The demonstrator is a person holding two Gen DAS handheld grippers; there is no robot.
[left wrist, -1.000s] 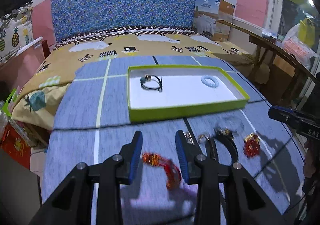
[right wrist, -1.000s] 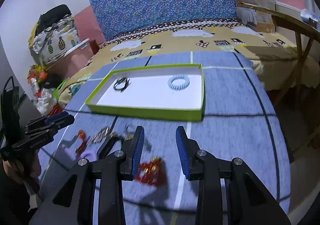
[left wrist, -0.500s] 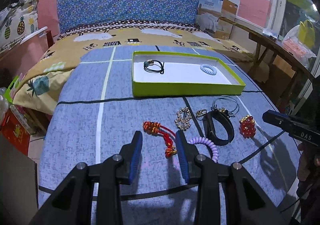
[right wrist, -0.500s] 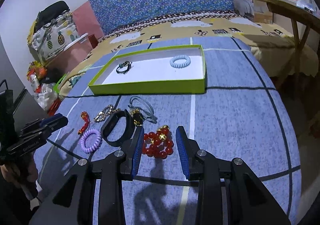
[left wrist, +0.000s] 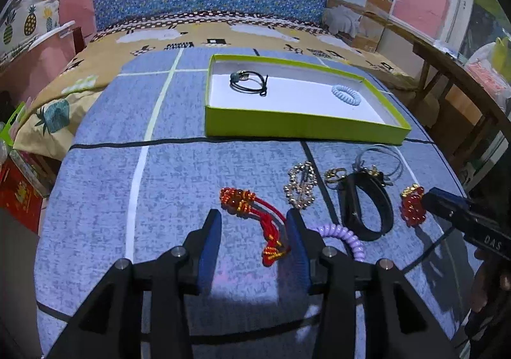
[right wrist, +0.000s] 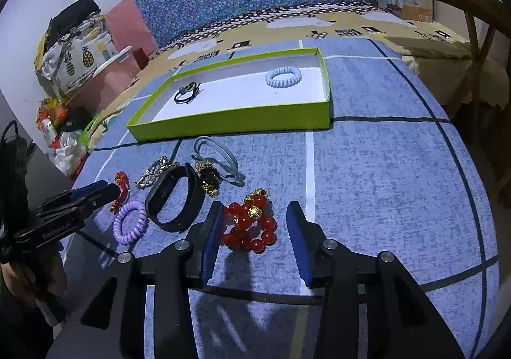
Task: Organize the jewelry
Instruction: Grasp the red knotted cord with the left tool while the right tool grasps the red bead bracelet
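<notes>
Bedding fills the far end of the room, and the blue checked cloth over the desk sets off every small piece, which is likely why the jewelry is spread there. Toward the far edge sits the green tray, shallow and open, evidently the collecting place: a black cord bracelet and a pale blue coil hair tie lie inside it, well apart. Nearer, the unsorted pieces lie in a loose row for easy reach. The left tool has just been opening and stands wide, gripping nothing, astride the red knotted cord. The right tool has likewise just been opening, holds nothing, and brackets the red bead bracelet; each looks lined up for its own pick. Between them lie the black band, the purple coil hair tie, a silver chain and grey hair ties. The gold-beaded piece beside the band is too tangled to identify, and the left tool's finger covers part of the purple coil in its own view.
</notes>
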